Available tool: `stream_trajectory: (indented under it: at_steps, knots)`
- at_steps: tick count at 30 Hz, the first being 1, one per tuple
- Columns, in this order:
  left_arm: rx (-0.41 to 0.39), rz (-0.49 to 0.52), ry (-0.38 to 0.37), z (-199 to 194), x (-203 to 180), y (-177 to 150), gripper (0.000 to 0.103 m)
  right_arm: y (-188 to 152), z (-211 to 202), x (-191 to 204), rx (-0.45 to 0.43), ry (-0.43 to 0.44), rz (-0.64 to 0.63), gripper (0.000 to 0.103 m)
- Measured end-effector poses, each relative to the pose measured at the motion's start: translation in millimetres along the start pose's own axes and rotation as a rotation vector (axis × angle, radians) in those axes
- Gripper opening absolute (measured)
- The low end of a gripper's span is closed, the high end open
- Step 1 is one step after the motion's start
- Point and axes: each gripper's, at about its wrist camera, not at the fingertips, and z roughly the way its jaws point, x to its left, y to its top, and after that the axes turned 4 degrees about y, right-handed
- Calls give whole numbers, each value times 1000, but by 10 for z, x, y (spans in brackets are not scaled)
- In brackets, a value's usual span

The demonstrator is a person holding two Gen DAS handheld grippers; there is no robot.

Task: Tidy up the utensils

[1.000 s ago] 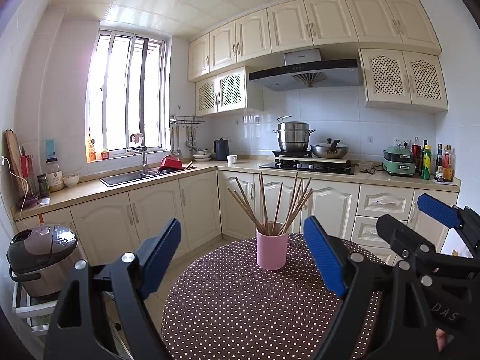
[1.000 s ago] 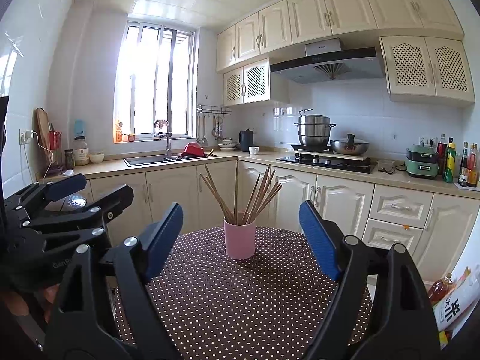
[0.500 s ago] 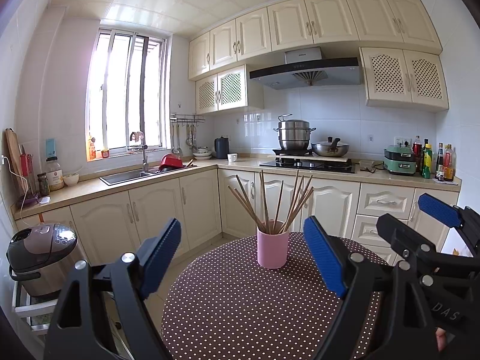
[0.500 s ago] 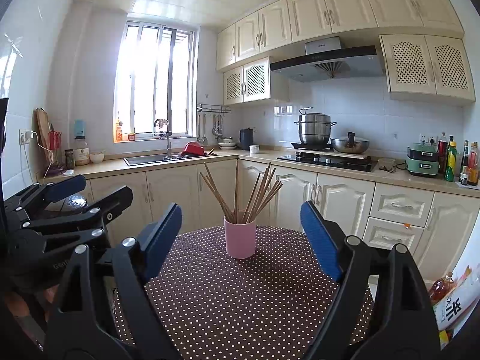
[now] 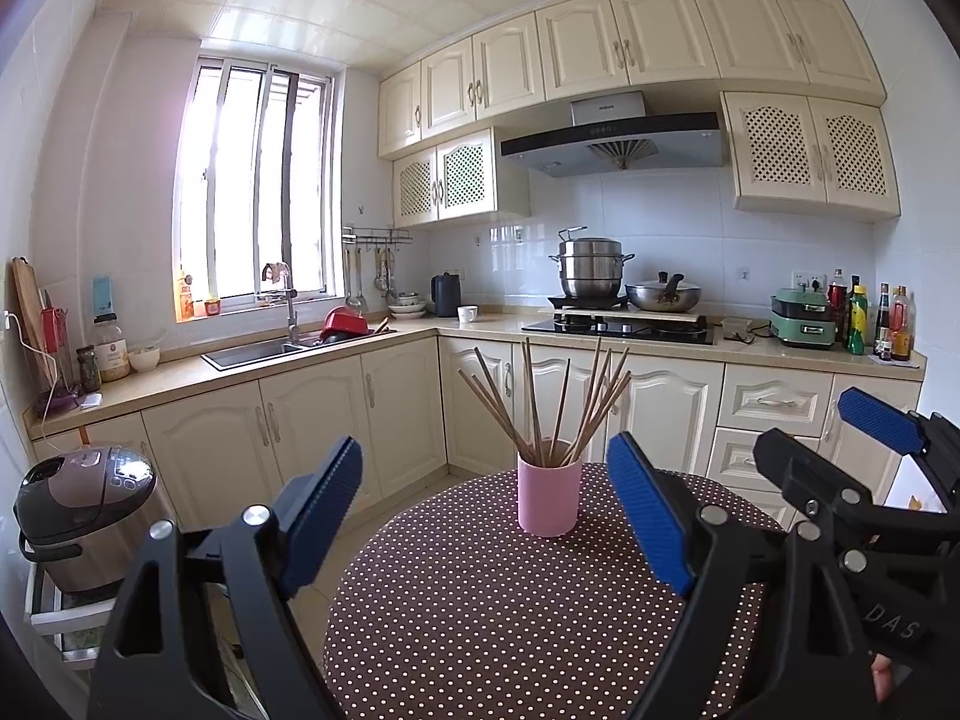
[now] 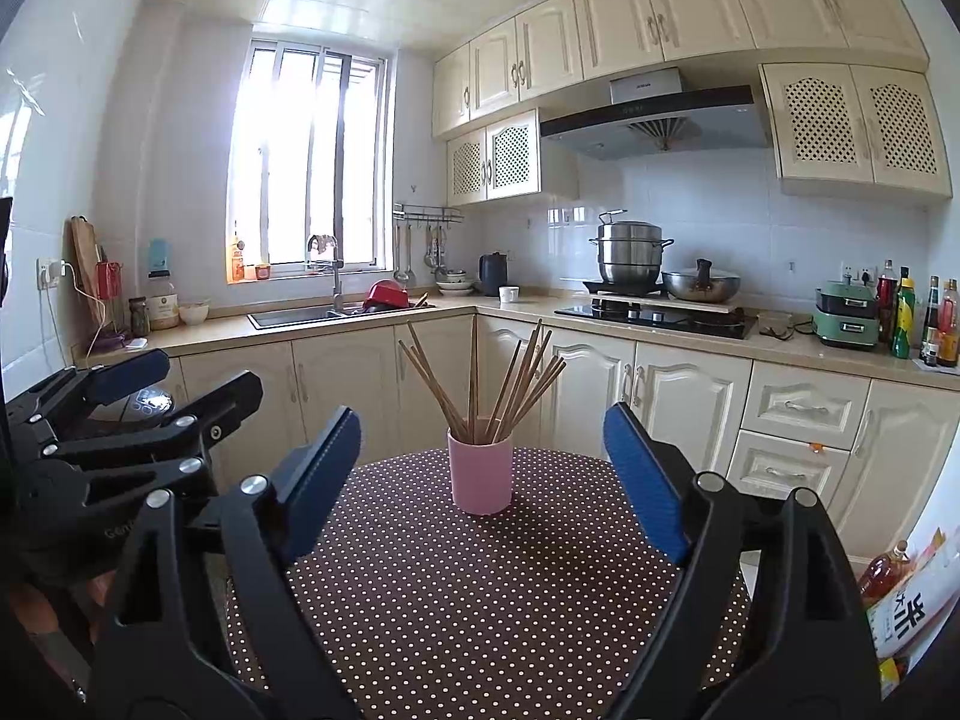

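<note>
A pink cup [image 5: 549,498] [image 6: 480,474] stands upright on a round table with a brown polka-dot cloth [image 5: 480,612] [image 6: 456,600]. Several wooden chopsticks [image 5: 552,402] [image 6: 486,378] fan out of the cup. My left gripper [image 5: 489,510] is open, nothing between its blue pads, short of the cup. My right gripper [image 6: 483,480] is also open and empty, held back from the cup. In the left wrist view the right gripper [image 5: 840,456] shows at the right edge. In the right wrist view the left gripper [image 6: 174,384] shows at the left edge.
Kitchen counters run along the back, with a sink [image 5: 252,354], a stove with a steel pot [image 5: 591,267] and a wok [image 5: 663,295]. A rice cooker [image 5: 84,504] stands low at left. Bottles [image 6: 918,318] stand at the counter's right end; a bag [image 6: 906,612] sits right of the table.
</note>
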Motion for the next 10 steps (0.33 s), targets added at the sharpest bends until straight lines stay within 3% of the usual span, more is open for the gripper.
stream_trajectory:
  at_steps: [10]
  knots:
    - [15, 5, 0, 84, -13, -40, 82, -61, 98, -21, 16, 0, 7, 83]
